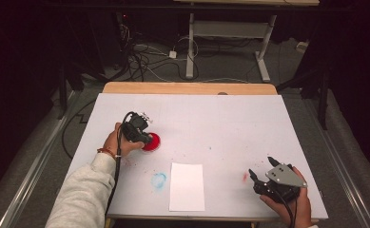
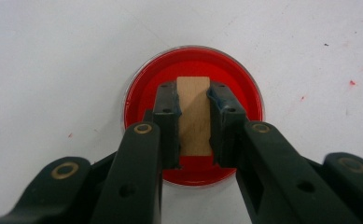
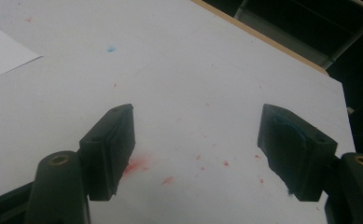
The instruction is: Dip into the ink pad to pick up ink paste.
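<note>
We see table (image 1: pixel 230 114): white top, wooden strip along far edge. Red dish (image 1: pixel 151 141) sits on top left of centre, nearer left edge than right. White paper sheet (image 1: pixel 187 186) lies flat at near edge, about midway along it. Blue smudge (image 1: pixel 159 180) on top just left of sheet. Red smear (image 1: pixel 245 176) toward near right corner. We note 1 faint red fleck patch between dish and near left corner.

My left gripper (image 1: pixel 142 135) sits over the red dish (image 1: pixel 152 141). The sheet of paper (image 1: pixel 187 186) lies flat between my hands; the table (image 1: pixel 230 123) beyond is bare, passable.
</note>
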A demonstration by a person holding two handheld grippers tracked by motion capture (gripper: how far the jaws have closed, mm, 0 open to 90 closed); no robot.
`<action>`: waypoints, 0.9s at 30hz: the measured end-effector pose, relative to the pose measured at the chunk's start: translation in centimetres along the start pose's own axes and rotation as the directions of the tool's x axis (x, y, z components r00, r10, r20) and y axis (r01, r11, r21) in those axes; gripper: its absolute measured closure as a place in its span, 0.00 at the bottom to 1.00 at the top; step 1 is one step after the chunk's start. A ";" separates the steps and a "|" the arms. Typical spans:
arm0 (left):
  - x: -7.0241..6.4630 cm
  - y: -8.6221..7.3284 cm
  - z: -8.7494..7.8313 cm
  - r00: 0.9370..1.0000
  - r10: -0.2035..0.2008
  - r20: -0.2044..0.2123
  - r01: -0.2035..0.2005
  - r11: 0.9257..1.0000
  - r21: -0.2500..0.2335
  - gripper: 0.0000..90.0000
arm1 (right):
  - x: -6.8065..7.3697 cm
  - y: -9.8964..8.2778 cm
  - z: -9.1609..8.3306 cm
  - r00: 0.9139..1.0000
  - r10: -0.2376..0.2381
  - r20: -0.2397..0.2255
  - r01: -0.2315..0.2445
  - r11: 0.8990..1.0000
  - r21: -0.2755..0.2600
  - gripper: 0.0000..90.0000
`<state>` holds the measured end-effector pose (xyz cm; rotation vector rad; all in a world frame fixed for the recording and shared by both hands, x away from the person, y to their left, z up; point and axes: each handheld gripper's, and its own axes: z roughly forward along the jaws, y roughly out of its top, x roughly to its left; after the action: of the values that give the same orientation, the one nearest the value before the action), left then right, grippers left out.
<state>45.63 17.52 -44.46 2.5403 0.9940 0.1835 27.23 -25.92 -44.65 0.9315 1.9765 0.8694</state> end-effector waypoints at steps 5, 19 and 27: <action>-0.1 0.0 0.0 1.000 -0.001 -0.009 0.001 1.000 -0.001 0.82 | 0.0 0.0 0.1 1.000 0.000 0.000 0.000 1.000 0.006 0.31; -0.3 -1.2 0.2 1.000 -0.026 -0.018 0.025 0.996 -0.084 0.82 | 0.3 0.2 -0.1 1.000 -0.020 0.019 0.020 1.000 -0.016 0.32; 0.0 -1.7 -0.7 1.000 -0.022 0.006 0.022 0.989 -0.145 0.82 | 0.3 0.4 -0.2 0.999 -0.035 0.029 0.036 0.999 -0.019 0.32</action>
<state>44.39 18.89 -44.56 2.3966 0.9704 0.2354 27.08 -25.57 -44.38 0.8900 1.9513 0.8498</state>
